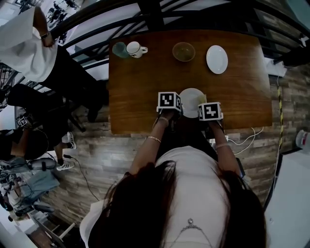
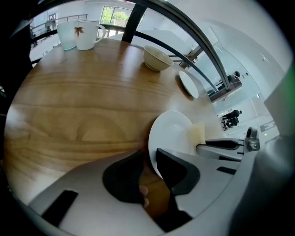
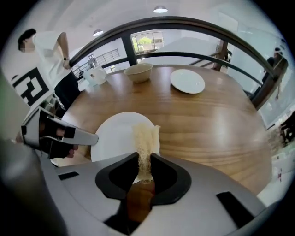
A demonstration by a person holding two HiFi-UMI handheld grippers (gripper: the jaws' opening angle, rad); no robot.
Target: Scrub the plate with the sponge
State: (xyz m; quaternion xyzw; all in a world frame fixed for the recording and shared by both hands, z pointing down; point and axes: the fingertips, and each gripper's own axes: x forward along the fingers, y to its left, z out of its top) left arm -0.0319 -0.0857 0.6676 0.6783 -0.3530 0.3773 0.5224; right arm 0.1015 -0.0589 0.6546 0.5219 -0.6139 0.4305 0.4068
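A white plate point(image 1: 192, 101) sits near the table's front edge between my two grippers. My left gripper point(image 2: 151, 159) is shut on the plate's point(image 2: 171, 132) near rim, one jaw over it and one under. My right gripper point(image 3: 145, 162) is shut on a pale yellow sponge point(image 3: 145, 140), whose free end rests on the plate's point(image 3: 115, 137) right side. In the left gripper view the sponge point(image 2: 197, 134) shows at the plate's far edge with the right gripper behind it. In the head view the marker cubes of the left gripper point(image 1: 169, 102) and right gripper point(image 1: 209, 112) hide the jaws.
At the back of the wooden table point(image 1: 145, 82) stand a second white plate point(image 1: 216, 59), a bowl point(image 1: 183, 51), a white mug point(image 1: 135, 49) and a teal cup point(image 1: 119, 49). A dark railing point(image 1: 160, 12) runs behind the table. A person in white point(image 1: 24, 43) stands at the left.
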